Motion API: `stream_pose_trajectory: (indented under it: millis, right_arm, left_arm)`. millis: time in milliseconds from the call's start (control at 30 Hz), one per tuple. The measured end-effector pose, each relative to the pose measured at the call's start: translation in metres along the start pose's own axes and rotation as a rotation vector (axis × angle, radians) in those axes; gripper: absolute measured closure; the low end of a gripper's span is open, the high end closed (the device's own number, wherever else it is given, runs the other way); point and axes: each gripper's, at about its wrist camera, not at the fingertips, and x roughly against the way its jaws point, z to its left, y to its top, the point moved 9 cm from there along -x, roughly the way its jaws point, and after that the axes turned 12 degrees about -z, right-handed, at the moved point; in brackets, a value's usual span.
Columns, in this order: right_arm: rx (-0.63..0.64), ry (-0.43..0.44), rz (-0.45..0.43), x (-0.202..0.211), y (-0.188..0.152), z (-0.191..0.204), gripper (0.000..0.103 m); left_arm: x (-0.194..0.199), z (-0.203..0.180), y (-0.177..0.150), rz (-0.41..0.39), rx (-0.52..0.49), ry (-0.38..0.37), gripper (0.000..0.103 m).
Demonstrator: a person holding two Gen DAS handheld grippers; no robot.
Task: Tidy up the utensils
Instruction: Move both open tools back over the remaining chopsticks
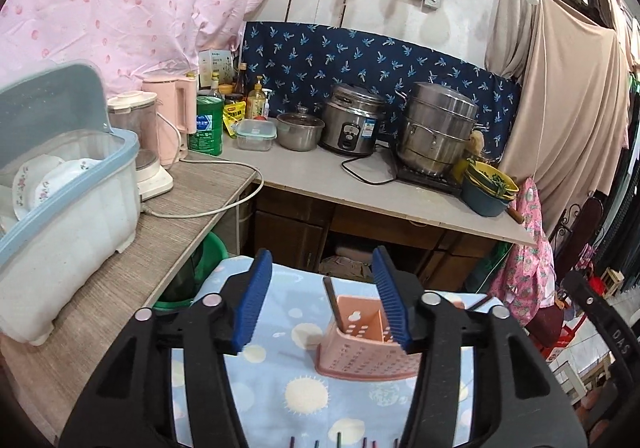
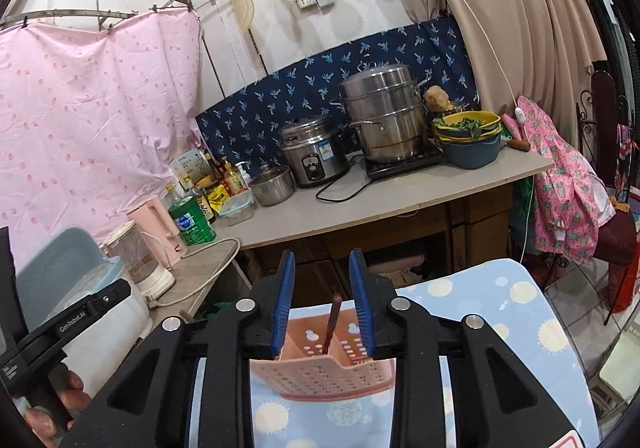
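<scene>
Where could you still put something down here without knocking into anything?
Bare blue cloth lies in front of the pink holder, and open grey counter before the rice cooker. The bottles and dish rack crowd the left side.

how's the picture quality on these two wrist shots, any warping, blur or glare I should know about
Left wrist view: strong fisheye warp, black vignette at the corners, the counter edge bows; even soft light, no harsh glare; the left gripper is sharp, and so is the pink holder. Right wrist view: same warp with the scene tilted; mild shine on the steamer pot; the right gripper looks sharp.
</scene>
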Motion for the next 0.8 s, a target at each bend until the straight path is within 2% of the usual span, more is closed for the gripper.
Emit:
stream_pose_trajectory:
  millis: [200, 400, 567, 800]
  right_arm:
    - [0.042, 0.015, 0.038, 0.054, -0.031, -0.001, 0.071]
    - [0.081, 0.006, 0.12, 0.102, -0.084, -0.007, 0.071]
    - [0.08, -0.024, 0.21, 0.136, -0.134, -0.022, 0.071]
    - [0.125, -0.085, 0.295, 0.169, -0.187, -0.041, 0.071]
  left_arm:
    - [0.039, 0.008, -0.033, 0.039, -0.046, 0.029, 0.052]
    - [0.073, 0.026, -0.078, 0.093, -0.08, 0.069, 0.052]
    - [0.101, 0.041, -0.122, 0.159, -0.093, 0.075, 0.052]
    - [0.132, 0.049, -0.179, 0.232, -0.144, 0.073, 0.052]
